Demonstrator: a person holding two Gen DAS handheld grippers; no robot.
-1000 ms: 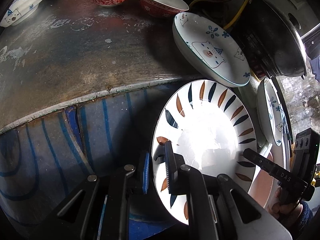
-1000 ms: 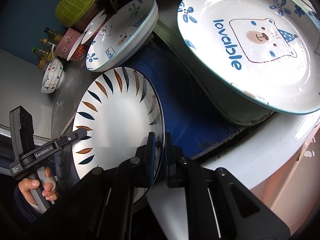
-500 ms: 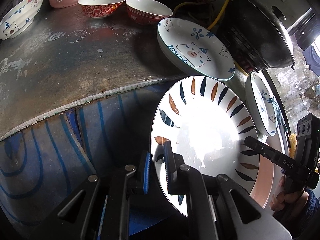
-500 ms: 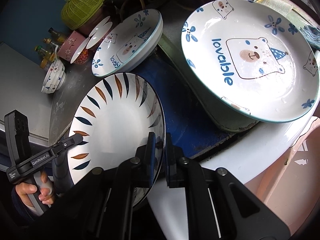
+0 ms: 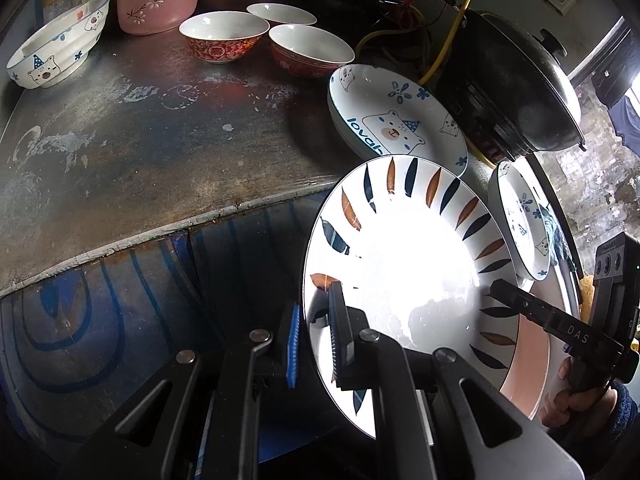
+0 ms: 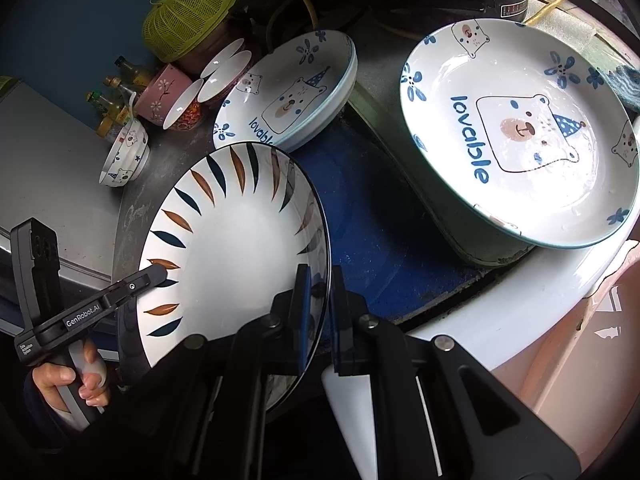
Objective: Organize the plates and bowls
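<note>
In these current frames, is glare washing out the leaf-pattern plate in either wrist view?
Left wrist view: the plate centre is blown out white, though the rim leaves stay readable. Right wrist view: the plate is evenly lit; the bear plate shows only mild sheen. Fisheye bending curves the counter edge.

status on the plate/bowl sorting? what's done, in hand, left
Done: little, as far as visible. In hand: the leaf-pattern plate, held off the counter with the left gripper and right gripper clamped on opposite rims. Left: two separate bear plates, and bowls, including red bowls, ungrouped at the counter's back.
</note>
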